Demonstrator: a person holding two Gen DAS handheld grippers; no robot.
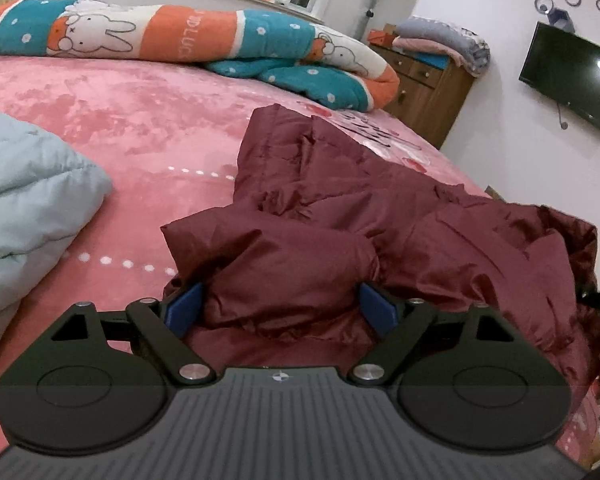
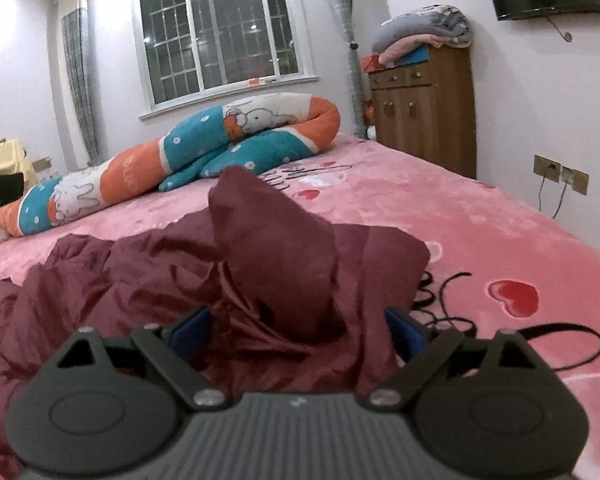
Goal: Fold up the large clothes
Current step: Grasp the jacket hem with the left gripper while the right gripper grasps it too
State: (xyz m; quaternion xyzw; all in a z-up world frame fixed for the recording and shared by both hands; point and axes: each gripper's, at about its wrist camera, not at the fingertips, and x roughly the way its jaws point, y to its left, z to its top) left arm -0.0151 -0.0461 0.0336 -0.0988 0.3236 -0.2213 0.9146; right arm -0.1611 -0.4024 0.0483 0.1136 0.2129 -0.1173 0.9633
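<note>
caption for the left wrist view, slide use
Left gripper, jaws open around a bunched fold of the maroon jacket on the pink bedspread.

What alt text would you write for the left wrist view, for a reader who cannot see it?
The left gripper is open, its blue pads on either side of a crumpled dark red jacket lying on a pink bed. A light blue quilted garment lies at the left, and a rolled rabbit-print blanket lies along the far side.

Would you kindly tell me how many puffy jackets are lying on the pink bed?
2: a maroon puffy jacket crumpled at the near edge, and a light blue one to its left, partly cut off. Others may lie out of view.
</note>
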